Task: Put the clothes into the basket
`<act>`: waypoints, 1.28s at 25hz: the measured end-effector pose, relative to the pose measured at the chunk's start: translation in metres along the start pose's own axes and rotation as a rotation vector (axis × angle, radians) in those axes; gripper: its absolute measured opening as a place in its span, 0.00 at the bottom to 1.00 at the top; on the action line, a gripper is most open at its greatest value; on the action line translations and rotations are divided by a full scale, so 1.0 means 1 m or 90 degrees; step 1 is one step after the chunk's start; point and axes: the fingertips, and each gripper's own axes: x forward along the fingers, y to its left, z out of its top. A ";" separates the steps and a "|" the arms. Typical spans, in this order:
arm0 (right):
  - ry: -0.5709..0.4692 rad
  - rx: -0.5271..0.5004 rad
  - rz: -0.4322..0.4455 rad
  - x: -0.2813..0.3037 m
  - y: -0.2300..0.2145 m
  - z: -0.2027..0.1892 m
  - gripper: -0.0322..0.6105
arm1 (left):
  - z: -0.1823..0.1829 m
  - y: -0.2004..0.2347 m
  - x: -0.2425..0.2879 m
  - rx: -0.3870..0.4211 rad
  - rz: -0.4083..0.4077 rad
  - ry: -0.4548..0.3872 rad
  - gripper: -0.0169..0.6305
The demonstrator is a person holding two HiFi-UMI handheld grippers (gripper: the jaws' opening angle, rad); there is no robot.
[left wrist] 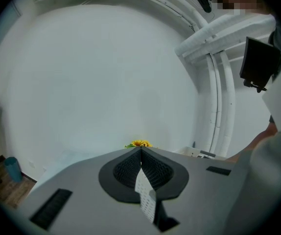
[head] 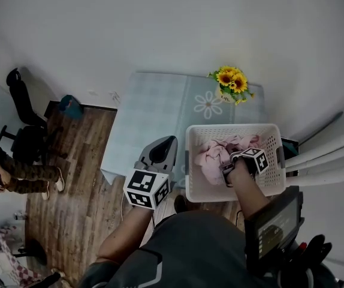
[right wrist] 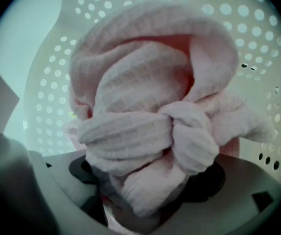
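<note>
Head view, basket: I see the white perforated laundry basket (head: 274, 138) at centre right of the frame, over the near right corner of the pale blue desk (head: 154, 110).
Head view, clothes: a pink knitted garment (head: 211, 155) lies bunched inside the laundry basket, mostly in its left half.
Head view, right tongs: the right tongs (head: 227, 168) reach down into the laundry basket, right at the garment.
Head view, left tongs: the left tongs (head: 169, 143) hang just left of the laundry basket, apart from it.
Head view, surroundings: sunflowers (head: 232, 81) stand at the desk's far right corner. A person (head: 7, 173) shows at the left edge, legs over the wooden floor (head: 76, 185).
Left gripper view, tongs: I read them as closed, tips together with nothing between. They face a white wall (left wrist: 96, 82), with the sunflowers (left wrist: 139, 143) peeking over the tips.
Right gripper view, tongs: they are spread wide, with the garment (right wrist: 145, 97) heaped between them and over the pads. I see no squeeze on it, so I read them as open.
Right gripper view, clothes: the garment fills mid-frame, with the basket's holed wall (right wrist: 258, 48) behind it.
</note>
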 end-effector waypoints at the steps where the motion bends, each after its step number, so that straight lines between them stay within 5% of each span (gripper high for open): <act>1: 0.001 0.001 0.003 -0.004 0.002 -0.001 0.72 | 0.001 -0.001 -0.002 0.001 0.001 -0.002 0.04; 13: 0.036 0.009 0.097 -0.079 0.046 -0.007 0.73 | 0.013 -0.031 -0.028 0.003 0.020 -0.027 0.04; 24: 0.074 -0.072 0.221 -0.165 0.085 -0.015 0.72 | 0.042 -0.079 -0.066 0.018 0.045 -0.073 0.04; 27: 0.073 -0.125 0.258 -0.178 0.099 -0.016 0.72 | 0.040 -0.085 -0.070 0.017 0.058 -0.084 0.04; 32: 0.044 -0.303 0.357 -0.222 0.121 -0.026 0.72 | 0.042 -0.104 -0.097 0.024 0.078 -0.106 0.04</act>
